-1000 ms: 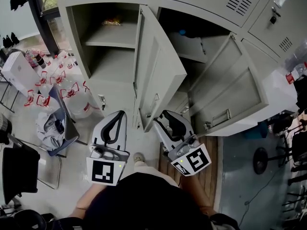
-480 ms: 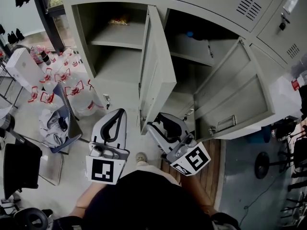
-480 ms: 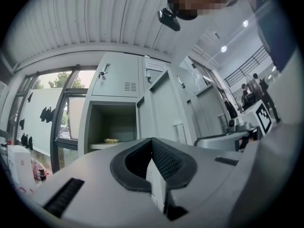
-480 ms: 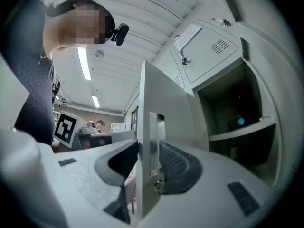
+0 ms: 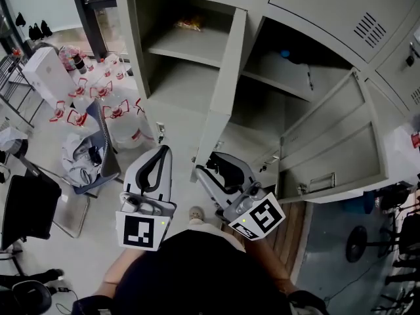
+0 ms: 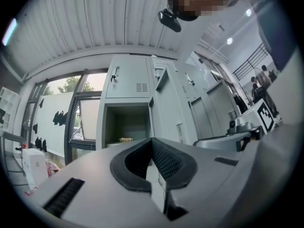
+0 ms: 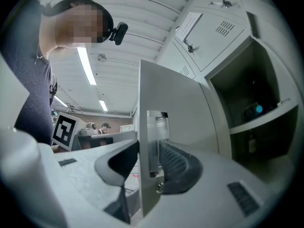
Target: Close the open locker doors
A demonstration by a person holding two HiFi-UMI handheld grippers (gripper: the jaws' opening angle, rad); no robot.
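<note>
In the head view, the left gripper (image 5: 159, 155) is held low, in front of the body, and is pointed up at the lockers (image 5: 315, 5). It is kept over the floor (image 5: 177, 176), just left of the left door (image 5: 226, 90) and not touching it. The right gripper (image 5: 211, 168) is tilted to the left, and its tip is placed at the bottom edge of that door. The left door is swung far out and is seen from its thin edge. The right door (image 5: 328, 136) is also open and is stuck out to the right, well apart from both grippers. Water bottles (image 5: 125, 120) are stood on the floor to the left, near the left wall of the lockers.

In the left gripper view, the fingers (image 6: 166, 160) of the left gripper (image 6: 152, 141) are pressed together at their tips, and nothing is held between them. The open locker (image 6: 126, 122) and the left door (image 6: 166, 113) are seen beyond them.

In the right gripper view, the free edge of the left door (image 7: 175, 108) is pinched by the fingers (image 7: 178, 167) of the right gripper (image 7: 148, 160). One finger is put on each side of it, beside the metal handle (image 7: 154, 137). Open room is left to the right, between the door and the locker shelf.
</note>
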